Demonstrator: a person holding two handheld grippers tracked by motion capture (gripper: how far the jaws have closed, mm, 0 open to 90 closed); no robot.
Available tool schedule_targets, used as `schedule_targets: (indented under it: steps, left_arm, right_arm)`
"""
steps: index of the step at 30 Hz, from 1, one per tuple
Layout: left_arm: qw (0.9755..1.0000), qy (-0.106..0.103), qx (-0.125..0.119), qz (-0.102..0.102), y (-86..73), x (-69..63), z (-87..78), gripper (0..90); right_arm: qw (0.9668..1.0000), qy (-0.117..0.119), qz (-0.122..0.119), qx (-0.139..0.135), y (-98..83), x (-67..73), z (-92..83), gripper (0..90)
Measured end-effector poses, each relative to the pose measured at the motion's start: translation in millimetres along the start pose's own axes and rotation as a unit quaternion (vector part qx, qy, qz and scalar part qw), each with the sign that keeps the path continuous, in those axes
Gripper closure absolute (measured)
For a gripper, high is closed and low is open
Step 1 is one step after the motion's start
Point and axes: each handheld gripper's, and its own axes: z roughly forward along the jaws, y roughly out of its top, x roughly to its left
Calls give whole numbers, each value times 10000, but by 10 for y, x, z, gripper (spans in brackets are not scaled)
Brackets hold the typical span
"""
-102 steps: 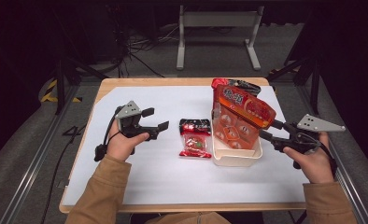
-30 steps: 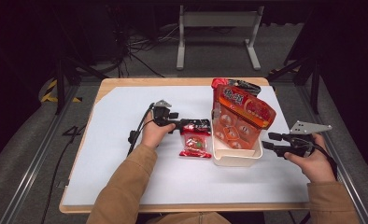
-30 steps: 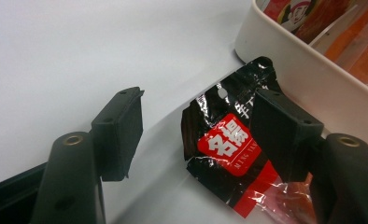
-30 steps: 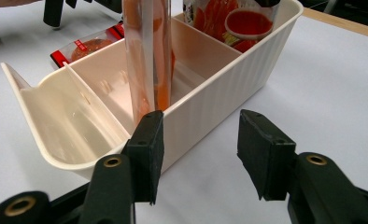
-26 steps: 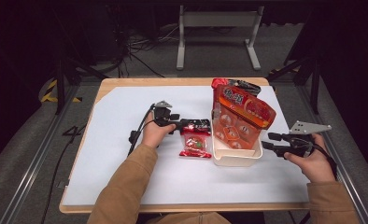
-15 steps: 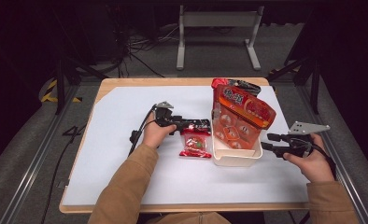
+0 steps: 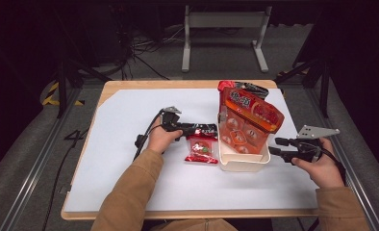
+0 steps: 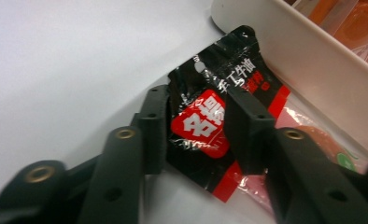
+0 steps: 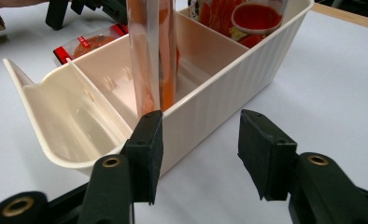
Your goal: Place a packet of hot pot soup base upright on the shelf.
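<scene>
Left gripper view puts the small snack packet (image 8: 219,126) right between the jaws of the left gripper (image 8: 196,130): a black top strip with white Chinese characters, too slanted to read, and a red patch bearing two bold white characters. Those jaws have just been closing, and both pads now press the packet's black top edge, which buckles between them. The packet lies flat on the white table cover (image 7: 130,120), just beside the cream divided bin (image 7: 240,161), on the side away from the right gripper (image 7: 276,147). Its clear lower half shows red contents and a bit of green. Standing in the bin are tall orange packs (image 7: 247,120) with red labels whose writing is too small to read. The right gripper's jaws stand apart, empty, near the bin's outer wall (image 9: 210,116).
</scene>
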Motion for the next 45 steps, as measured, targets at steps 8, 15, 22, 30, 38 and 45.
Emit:
schedule_targets:
  steps: [8,15,22,30,38,45]
  left_arm:
    - [9999,76,102,-108,-19,18,-32,848]
    - [10000,42,74,-38,-4,-11,-129,895]
    - [10000,-8,-79,59,65,-112,-282,898]
    - [9994,-94,-273,187,101,-240,-473,900]
    - [9976,-138,-496,468,135,-448,-676,900]
    - [9954,-187,-674,658,131,-629,-902,900]
  right_arm:
    - [10000,8,14,4,-4,-4,1,507]
    - [10000,7,45,12,-15,-19,2,528]
    - [9999,-73,126,-23,-20,-46,-30,545]
    - [9999,-82,149,-18,-14,-52,-62,554]
    - [9998,-127,162,-74,-6,-79,-127,566]
    - [9998,-123,151,-63,-3,-76,-123,566]
